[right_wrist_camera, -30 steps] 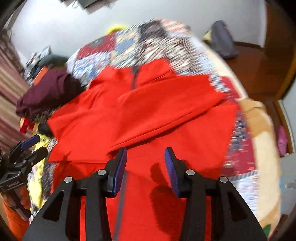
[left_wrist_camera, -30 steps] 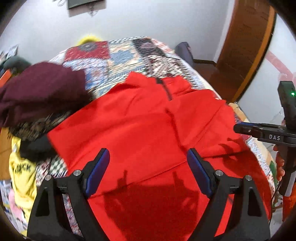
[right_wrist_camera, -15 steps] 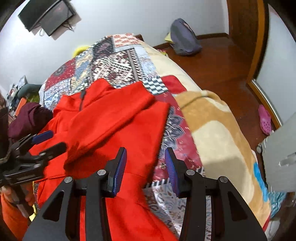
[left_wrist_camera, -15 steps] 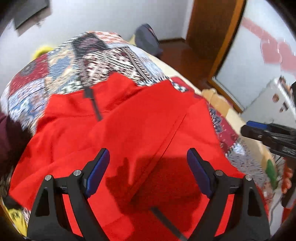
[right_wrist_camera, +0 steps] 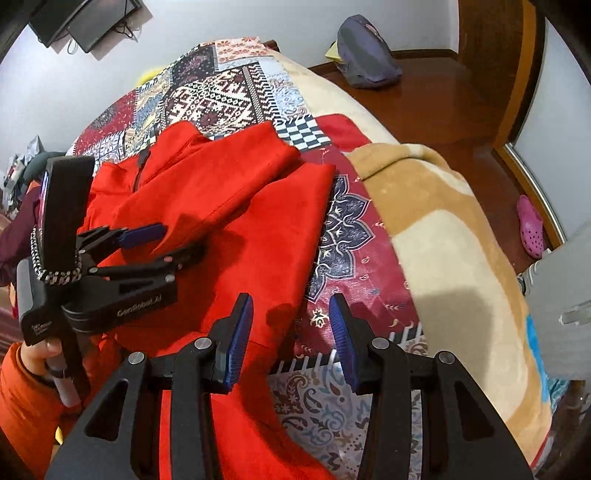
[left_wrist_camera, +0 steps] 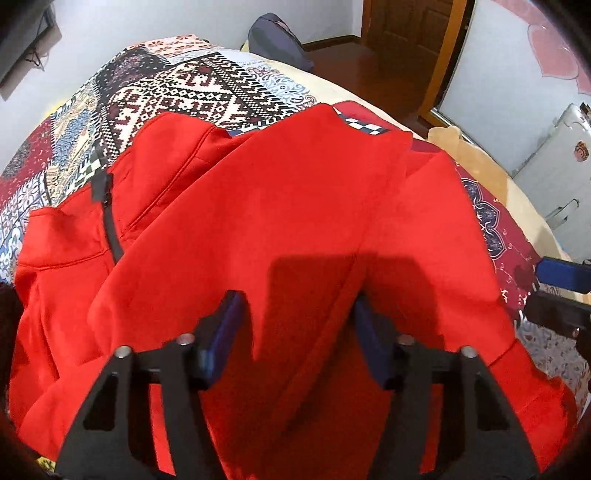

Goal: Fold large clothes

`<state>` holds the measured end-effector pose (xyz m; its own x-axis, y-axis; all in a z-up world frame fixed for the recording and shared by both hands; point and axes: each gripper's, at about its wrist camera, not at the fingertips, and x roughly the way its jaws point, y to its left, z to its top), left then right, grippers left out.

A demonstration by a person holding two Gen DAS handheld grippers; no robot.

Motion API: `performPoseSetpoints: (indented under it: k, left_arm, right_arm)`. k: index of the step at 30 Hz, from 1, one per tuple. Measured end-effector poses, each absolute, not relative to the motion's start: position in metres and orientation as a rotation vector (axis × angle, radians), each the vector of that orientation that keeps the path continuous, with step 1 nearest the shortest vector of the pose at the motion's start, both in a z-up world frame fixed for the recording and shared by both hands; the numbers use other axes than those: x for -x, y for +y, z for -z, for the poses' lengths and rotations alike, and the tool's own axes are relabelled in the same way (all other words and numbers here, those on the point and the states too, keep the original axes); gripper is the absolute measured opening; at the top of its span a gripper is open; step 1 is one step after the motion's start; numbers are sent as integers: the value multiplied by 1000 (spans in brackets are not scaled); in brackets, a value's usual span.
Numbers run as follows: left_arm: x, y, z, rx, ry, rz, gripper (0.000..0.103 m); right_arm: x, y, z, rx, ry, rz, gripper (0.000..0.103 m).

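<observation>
A large red zip-neck sweater [left_wrist_camera: 288,206] lies spread on the patchwork bedspread [left_wrist_camera: 207,88], one sleeve folded across its front. My left gripper [left_wrist_camera: 299,325] is open and hovers just above the sweater's lower middle, a fabric seam between its fingers. It also shows in the right wrist view [right_wrist_camera: 166,243], open over the sweater [right_wrist_camera: 236,206]. My right gripper [right_wrist_camera: 290,328] is open and empty above the sweater's right edge where it meets the bedspread [right_wrist_camera: 354,251]. Its fingers [left_wrist_camera: 561,277] show at the right edge of the left wrist view.
A tan blanket [right_wrist_camera: 454,236] covers the bed's right side. A grey backpack [right_wrist_camera: 365,55] and a pink shoe [right_wrist_camera: 530,225] lie on the wooden floor. Dark clothes [right_wrist_camera: 22,221] are piled at the left. A wall-mounted screen [right_wrist_camera: 85,18] hangs behind the bed.
Both grippers have swung right and come lower and closer to the sweater. The left gripper's jaws have narrowed. The clothes pile has left the left wrist view.
</observation>
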<state>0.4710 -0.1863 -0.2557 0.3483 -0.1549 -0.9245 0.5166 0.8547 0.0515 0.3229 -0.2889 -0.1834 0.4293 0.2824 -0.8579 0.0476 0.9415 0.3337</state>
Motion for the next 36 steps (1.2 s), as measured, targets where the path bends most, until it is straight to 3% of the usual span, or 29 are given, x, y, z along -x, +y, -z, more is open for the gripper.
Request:
performPoseSetpoints:
  k: [1, 3, 5, 15, 21, 26, 30, 36]
  left_arm:
    - [-471, -185, 255, -373, 1124, 450, 42]
    - [-471, -181, 251, -356, 1121, 465, 14]
    - [-472, -173, 243, -309, 1122, 487, 3]
    - [-448, -96, 129, -158, 900, 432, 3]
    - [-421, -34, 99, -133, 841, 317, 3]
    - [-400, 18, 117, -67, 885, 214, 3]
    - [-383, 58, 150, 30, 954, 151, 3]
    - [-360, 84, 205, 37, 1072, 67, 3]
  right_arm:
    - [-323, -288, 184, -329, 1129, -152, 39]
    - [-324, -283, 186, -320, 1137, -155, 39]
    - [-325, -279, 186, -306, 1142, -160, 39]
    - [-324, -255, 181, -265, 1147, -194, 39]
    - [-329, -237, 191, -225, 1181, -206, 39]
    - [-333, -225, 207, -155, 1227, -197, 39]
    - [-330, -221, 208, -128, 1217, -212, 48]
    - [-329, -215, 210, -88, 1210, -199, 51]
